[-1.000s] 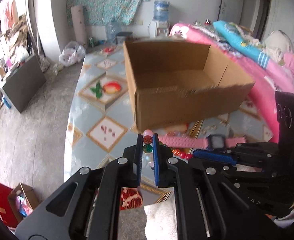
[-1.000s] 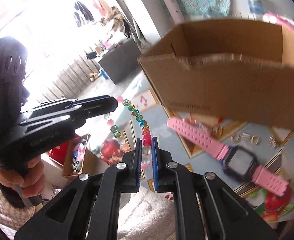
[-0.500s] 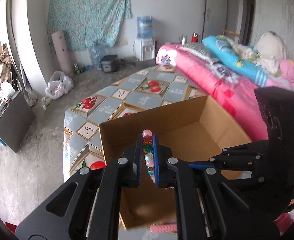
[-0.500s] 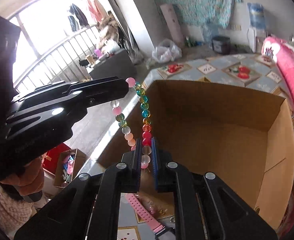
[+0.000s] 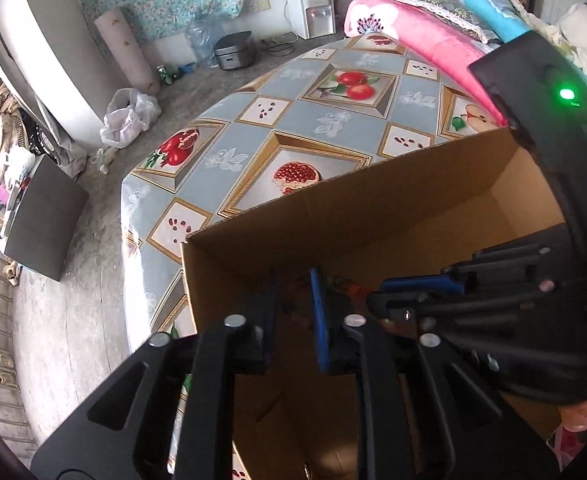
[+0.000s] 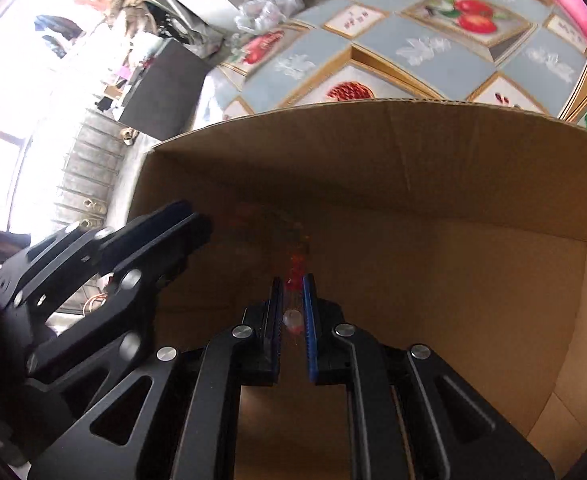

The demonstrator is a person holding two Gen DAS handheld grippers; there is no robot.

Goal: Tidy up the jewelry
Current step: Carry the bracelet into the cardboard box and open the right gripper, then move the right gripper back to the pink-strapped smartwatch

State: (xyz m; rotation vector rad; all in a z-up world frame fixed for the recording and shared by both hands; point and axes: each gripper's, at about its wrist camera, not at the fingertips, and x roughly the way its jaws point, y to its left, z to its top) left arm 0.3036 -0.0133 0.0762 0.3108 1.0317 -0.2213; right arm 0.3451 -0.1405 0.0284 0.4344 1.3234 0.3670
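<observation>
Fingers (image 5: pixel 318 312) of the left gripper (image 5: pixel 293 300) are seen parted, nothing between them. Right gripper (image 6: pixel 292 300) is slightly parted too; one blurred bead bracelet (image 6: pixel 293 276) is seen between and just beyond its tips, grasp not determinable. Both grippers are lowered inside one cardboard box (image 6: pixel 413 152), set on one fruit-patterned tablecloth (image 5: pixel 313 120). Box walls block the table near the grippers. One pink blanket (image 5: pixel 425 36) is noted beyond.
</observation>
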